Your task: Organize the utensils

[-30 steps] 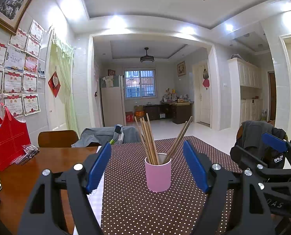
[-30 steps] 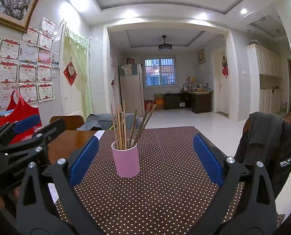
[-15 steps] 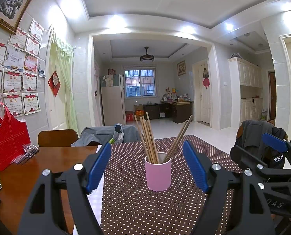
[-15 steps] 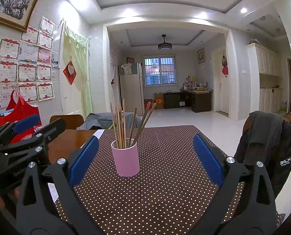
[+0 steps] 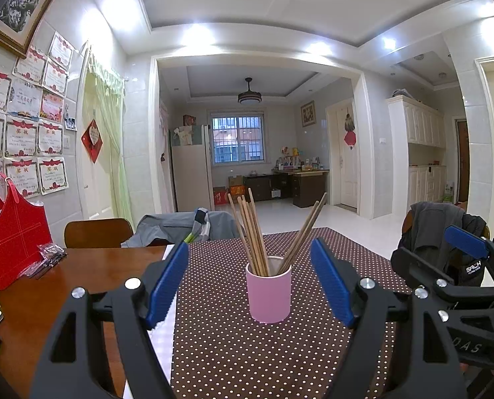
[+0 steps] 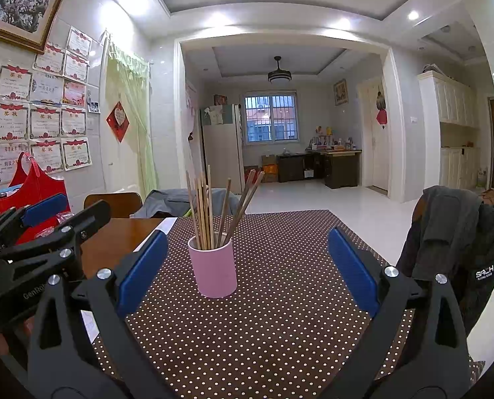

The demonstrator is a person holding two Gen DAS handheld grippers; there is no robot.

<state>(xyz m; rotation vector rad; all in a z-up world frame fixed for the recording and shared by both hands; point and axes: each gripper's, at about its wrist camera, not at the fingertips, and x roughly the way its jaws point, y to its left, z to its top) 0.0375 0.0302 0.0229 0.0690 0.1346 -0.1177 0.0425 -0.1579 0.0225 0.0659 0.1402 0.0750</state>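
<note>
Cup: a pink cup (image 5: pixel 269 294) stands upright on a brown cloth with white dots (image 5: pixel 280 359), near the middle of a wooden table (image 5: pixel 47 286).
Chopsticks: a bundle of wooden chopsticks (image 5: pixel 253 232) stands in the cup, fanning out above its rim, most leaning left and a few leaning right.
Left gripper: the left gripper (image 5: pixel 250 279) is held low over the cloth, its blue pads wide apart and empty, the cup just beyond them and touching neither.
Right gripper: the right gripper (image 6: pixel 248 266) is likewise spread wide and holds nothing; the cup sits ahead of it, nearer its left pad.
Surroundings: a red bag (image 5: pixel 11 229) sits at the table's left edge; a dark jacket (image 6: pixel 453 242) hangs over a chair at right.
</note>
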